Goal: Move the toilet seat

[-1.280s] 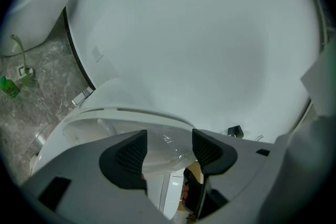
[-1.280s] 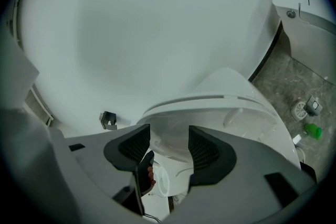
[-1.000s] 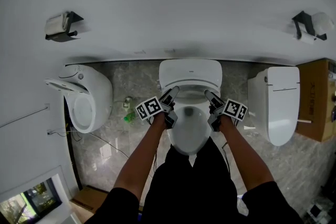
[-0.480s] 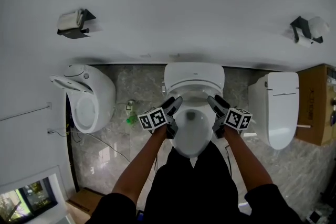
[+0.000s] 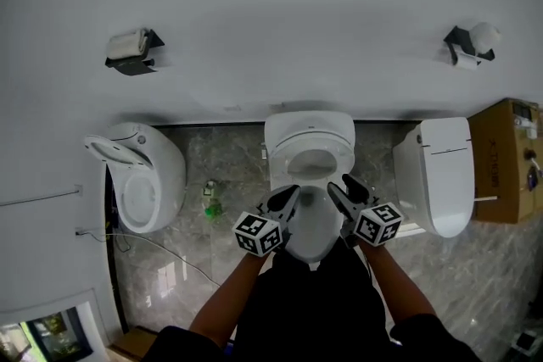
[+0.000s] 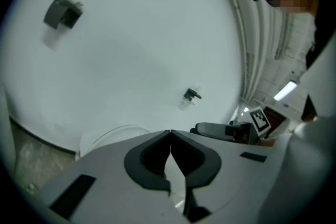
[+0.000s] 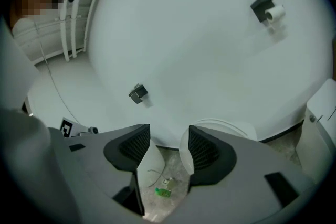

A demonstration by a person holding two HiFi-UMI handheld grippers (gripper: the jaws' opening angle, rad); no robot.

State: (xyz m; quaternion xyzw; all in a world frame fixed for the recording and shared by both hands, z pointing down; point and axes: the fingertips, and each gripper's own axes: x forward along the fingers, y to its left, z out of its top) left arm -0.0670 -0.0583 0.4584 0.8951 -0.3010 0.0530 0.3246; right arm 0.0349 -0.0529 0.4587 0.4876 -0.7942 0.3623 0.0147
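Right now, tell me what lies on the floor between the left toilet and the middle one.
A small green item lies there on the grey floor, seen in the head view.

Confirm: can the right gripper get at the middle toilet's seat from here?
Probably yes: the right gripper, jaws apart and empty, hovers at the right side of the toilet seat, with nothing visible between them.

The toilet (image 5: 310, 150) ahead of the left gripper (image 5: 291, 192) is smooth, shiny white. The floor (image 5: 229, 161) left of that gripper is shiny grey stone. The box (image 5: 502, 161) far right of the right gripper (image 5: 338, 182) is dull brown cardboard.
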